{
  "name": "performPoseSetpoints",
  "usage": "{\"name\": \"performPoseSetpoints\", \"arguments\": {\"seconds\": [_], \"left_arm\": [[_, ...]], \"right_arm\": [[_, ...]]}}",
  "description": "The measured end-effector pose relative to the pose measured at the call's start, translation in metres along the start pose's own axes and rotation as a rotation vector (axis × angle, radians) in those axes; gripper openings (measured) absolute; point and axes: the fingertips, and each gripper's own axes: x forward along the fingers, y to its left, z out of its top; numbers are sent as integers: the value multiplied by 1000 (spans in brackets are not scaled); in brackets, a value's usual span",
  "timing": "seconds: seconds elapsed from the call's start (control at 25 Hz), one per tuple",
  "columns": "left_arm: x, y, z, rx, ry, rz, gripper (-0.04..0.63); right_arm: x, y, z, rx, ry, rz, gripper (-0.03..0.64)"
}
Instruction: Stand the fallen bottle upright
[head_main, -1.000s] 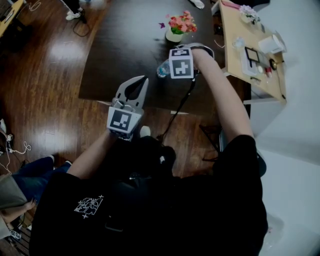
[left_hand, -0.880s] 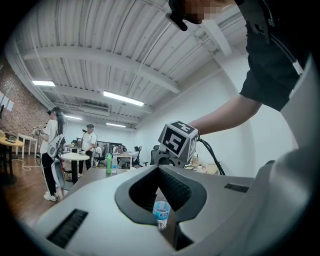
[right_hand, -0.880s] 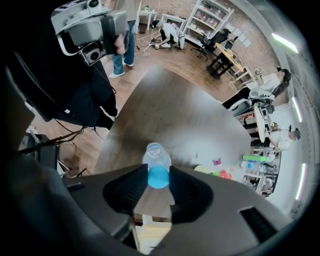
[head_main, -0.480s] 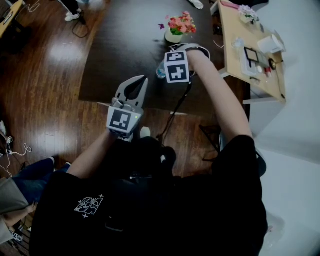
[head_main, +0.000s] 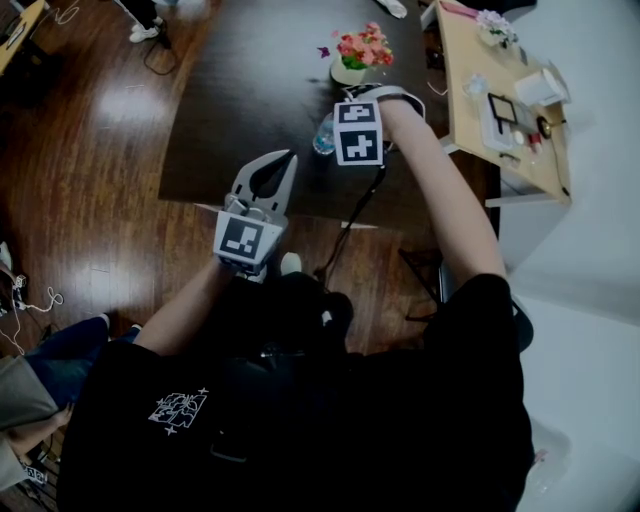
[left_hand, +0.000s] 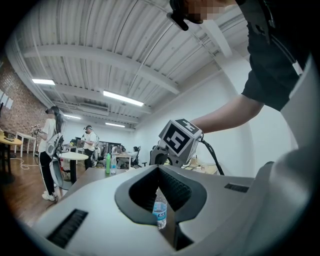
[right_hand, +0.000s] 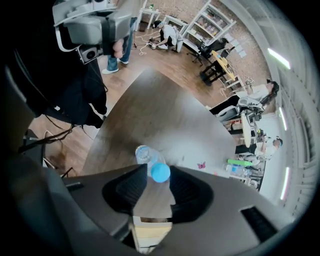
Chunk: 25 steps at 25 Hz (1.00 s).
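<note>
A clear water bottle (head_main: 322, 137) with a blue cap (right_hand: 160, 172) stands upright on the dark table (head_main: 250, 90), near its front edge. My right gripper (head_main: 350, 135) hangs steeply over it, and its marker cube hides most of the bottle from the head view. In the right gripper view the right gripper (right_hand: 159, 175) is open with the cap between its fingertips, which do not press on it; the bottle's body (right_hand: 144, 154) shows below. My left gripper (head_main: 290, 157) is held level off the table's front edge, shut and empty. In the left gripper view the left gripper (left_hand: 159, 169) frames the bottle (left_hand: 159, 212).
A pot of pink flowers (head_main: 355, 55) stands just behind the bottle. A small butterfly ornament (right_hand: 202, 165) lies on the table. A light wooden side table (head_main: 455, 75) with small items stands to the right. A cable (head_main: 355, 215) hangs from the right gripper. People stand in the background.
The right gripper's cube has shifted slightly left and turned a little over the bottle. The bottle and the left gripper have stayed where they were.
</note>
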Motion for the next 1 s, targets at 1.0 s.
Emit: {"name": "performPoseSetpoints", "arguments": {"seconds": [1.0], "left_arm": [[-24,-23,26,45,-54,-70,-5]], "right_arm": [[-157,91,-13,1436,-994,-865,21]]}}
